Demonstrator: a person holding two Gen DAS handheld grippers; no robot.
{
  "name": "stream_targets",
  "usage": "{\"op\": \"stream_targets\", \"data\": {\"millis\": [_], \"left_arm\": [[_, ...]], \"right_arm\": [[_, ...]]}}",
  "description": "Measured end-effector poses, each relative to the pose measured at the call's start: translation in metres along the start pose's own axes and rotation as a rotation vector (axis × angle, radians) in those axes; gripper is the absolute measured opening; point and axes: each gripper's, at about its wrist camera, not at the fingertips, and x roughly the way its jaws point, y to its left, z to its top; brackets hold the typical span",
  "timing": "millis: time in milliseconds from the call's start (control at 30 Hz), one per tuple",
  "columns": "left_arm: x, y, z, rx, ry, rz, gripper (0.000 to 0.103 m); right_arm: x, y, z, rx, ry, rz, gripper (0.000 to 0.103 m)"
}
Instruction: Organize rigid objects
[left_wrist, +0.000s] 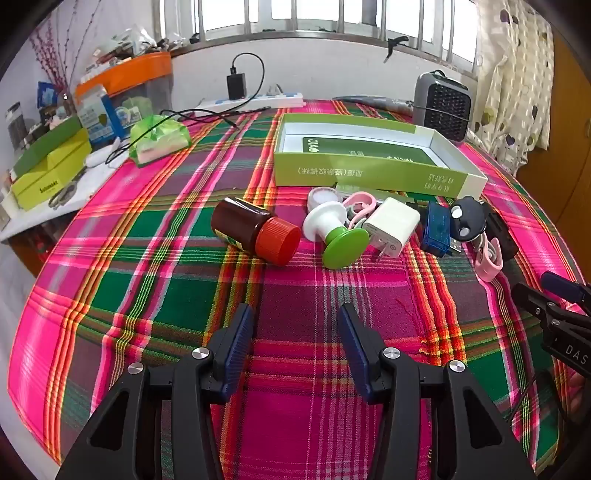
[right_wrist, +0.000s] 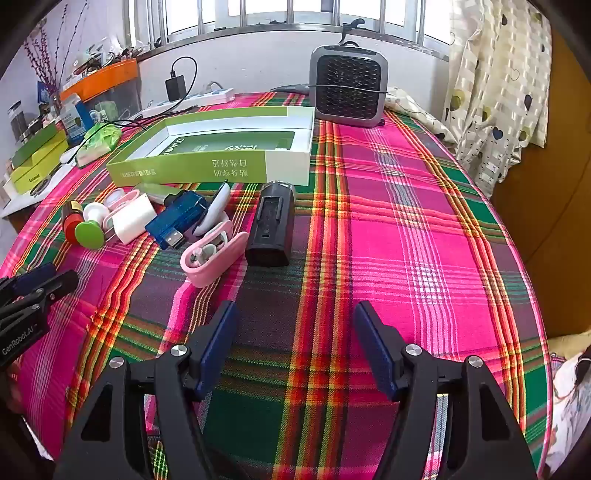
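Two tongs of mine hover over plaid cloth (right_wrist: 406, 206), left gripper (left_wrist: 295, 314) and right gripper (right_wrist: 295, 314) both spread wide, empty. Green box (left_wrist: 369, 173) printed with Chinese characters lies beyond; brown bottle (left_wrist: 255, 229), white charger (left_wrist: 391, 225), blue USB stick (right_wrist: 177, 221) lie just before it.

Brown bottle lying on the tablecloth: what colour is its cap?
Red-orange; the bottle cap shows best in the left wrist view.

Brown bottle (right_wrist: 72, 212) mostly hidden behind the green knob (right_wrist: 89, 234); left gripper (right_wrist: 22, 295) cut off at nine o'clock.
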Motion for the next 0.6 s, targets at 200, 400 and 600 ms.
{"op": "stream_targets", "data": {"millis": [200, 400, 600], "left_arm": [[0.0000, -0.0001, 0.0001, 0.000, -0.001, 0.001, 0.047], [0.0000, -0.0003, 0.0003, 0.001, -0.002, 0.001, 0.047], [-0.0001, -0.0001, 0.0000, 0.001, -0.003, 0.000, 0.047]], "right_arm": [[0.0004, -0.0001, 0.0000, -0.003, 0.001, 0.000, 0.066], [0.0010, -0.0003, 0.0002, -0.001, 0.002, 0.001, 0.066], [0.0004, 0.0003, -0.0001, 0.000, 0.002, 0.001, 0.066]]}}
